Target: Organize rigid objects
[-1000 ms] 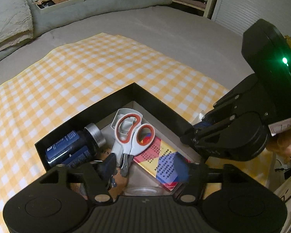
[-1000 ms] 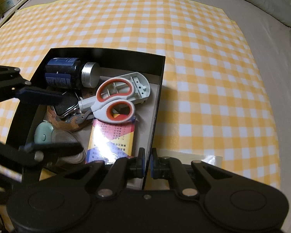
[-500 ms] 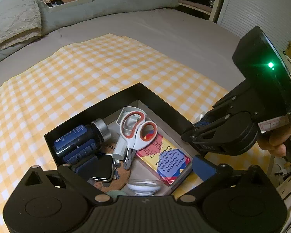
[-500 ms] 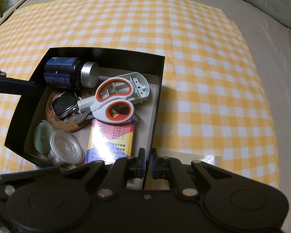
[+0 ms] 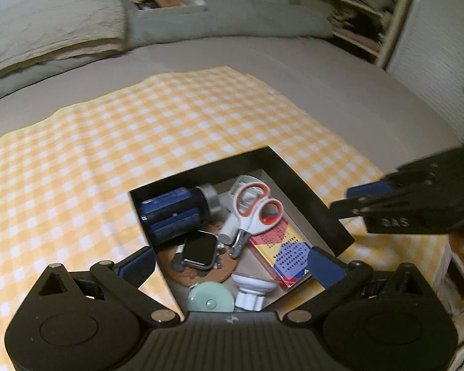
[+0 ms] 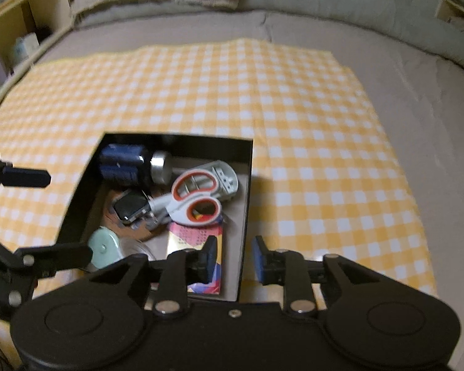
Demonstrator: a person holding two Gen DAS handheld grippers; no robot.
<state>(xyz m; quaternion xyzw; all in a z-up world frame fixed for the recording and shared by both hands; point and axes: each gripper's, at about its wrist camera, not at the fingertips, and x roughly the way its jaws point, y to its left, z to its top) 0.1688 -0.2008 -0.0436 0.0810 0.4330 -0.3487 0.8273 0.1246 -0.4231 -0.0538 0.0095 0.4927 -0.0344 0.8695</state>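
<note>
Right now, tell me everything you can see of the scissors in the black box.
The scissors lie flat in the black box, blades shut and mostly hidden in a grey plastic sheath. Two white loop handles carry orange-red inner rims. One loop rests over the colourful card box; the pivot end lies against the smartwatch. Neither tool touches them.

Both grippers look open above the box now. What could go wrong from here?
The right gripper straddles the box wall, so dropping could tip the black box. The scissors lie across the colorful card box and beside the smartwatch; grabbing one may drag the others.
</note>
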